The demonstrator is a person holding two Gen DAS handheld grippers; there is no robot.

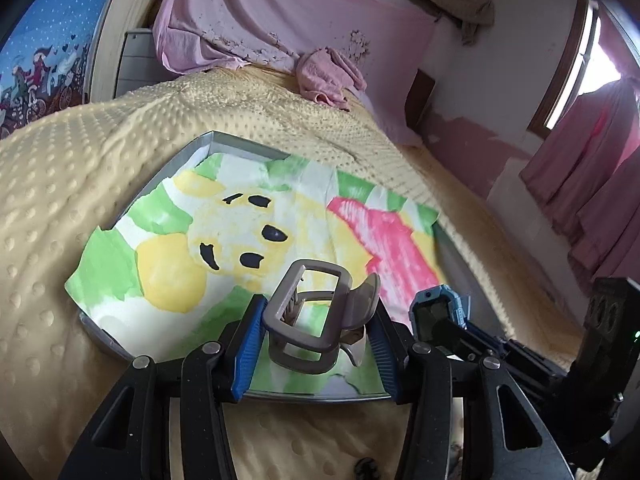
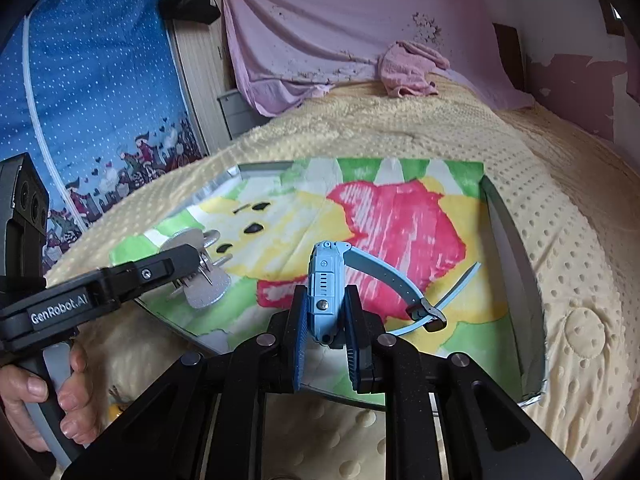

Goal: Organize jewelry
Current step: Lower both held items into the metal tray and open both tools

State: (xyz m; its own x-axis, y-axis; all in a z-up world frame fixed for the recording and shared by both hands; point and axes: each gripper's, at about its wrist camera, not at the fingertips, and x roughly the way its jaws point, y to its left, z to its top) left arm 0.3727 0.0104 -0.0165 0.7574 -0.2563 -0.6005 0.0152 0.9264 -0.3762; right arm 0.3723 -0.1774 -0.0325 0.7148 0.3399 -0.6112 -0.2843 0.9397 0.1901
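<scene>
My left gripper (image 1: 316,332) is shut on a grey-brown hair claw clip (image 1: 310,316), held over the near edge of a grey tray (image 1: 240,148) lined with a green, yellow and pink painted cloth (image 1: 224,248). My right gripper (image 2: 326,320) is shut on the case of a light blue watch (image 2: 326,280); its strap (image 2: 384,280) hangs out to the right above the cloth (image 2: 400,224). The watch also shows at the right of the left wrist view (image 1: 436,312). The left gripper with the clip shows at the left of the right wrist view (image 2: 200,268).
The tray (image 2: 516,256) lies on a yellow dotted blanket (image 1: 60,184) covering a bed. A crumpled pink towel (image 1: 328,76) lies at the far end, under a pink sheet (image 1: 288,12) on the wall. A blue curtain (image 2: 92,80) hangs at the left.
</scene>
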